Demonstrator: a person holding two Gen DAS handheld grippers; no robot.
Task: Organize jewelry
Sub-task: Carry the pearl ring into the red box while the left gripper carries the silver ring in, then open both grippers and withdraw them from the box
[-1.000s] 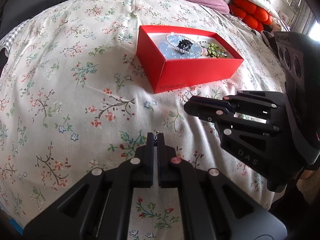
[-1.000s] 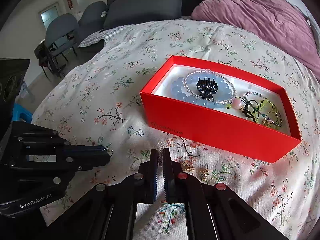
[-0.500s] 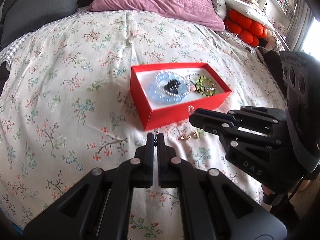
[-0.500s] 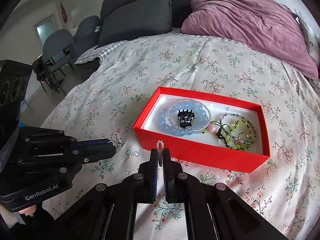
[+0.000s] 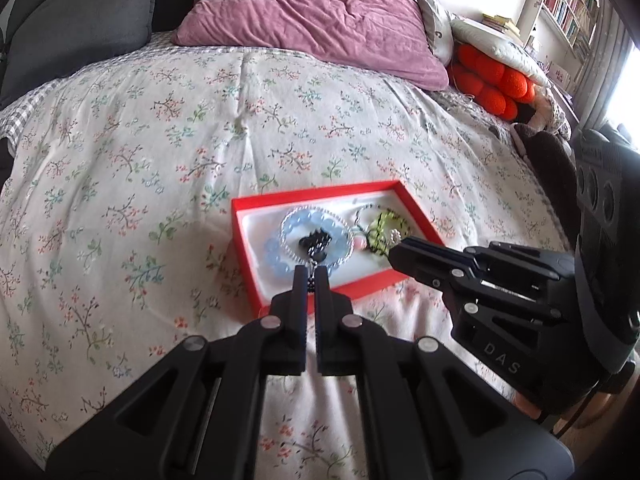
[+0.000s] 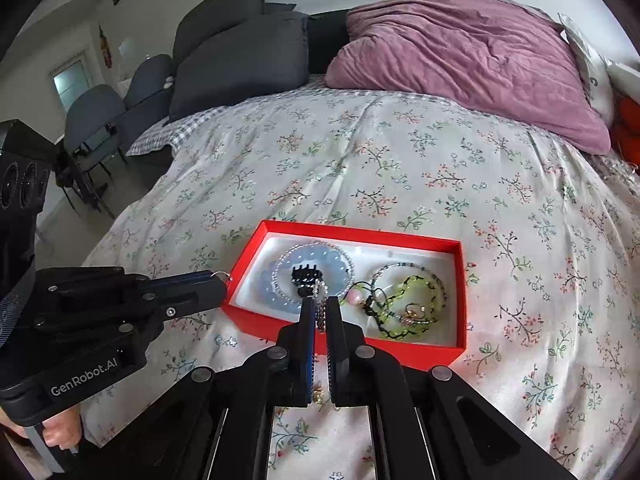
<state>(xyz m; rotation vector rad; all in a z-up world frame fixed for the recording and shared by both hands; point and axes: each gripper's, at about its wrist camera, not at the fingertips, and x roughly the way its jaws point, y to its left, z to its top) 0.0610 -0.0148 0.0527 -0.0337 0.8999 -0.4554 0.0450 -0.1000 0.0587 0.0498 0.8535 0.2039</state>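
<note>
Red box [image 6: 400,350], long axis roughly left-right

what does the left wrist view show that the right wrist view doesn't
Only the left wrist view: the bookshelf, the whole orange ball cushion, and the right gripper from the side, its tip over the box.

Only the right wrist view: grey chairs, small gold earrings on the bedspread under the gripper, and the left gripper from the side.

Both: the red box holding the blue bead bracelet, black hair claw and green bracelet, and the purple pillow.
</note>
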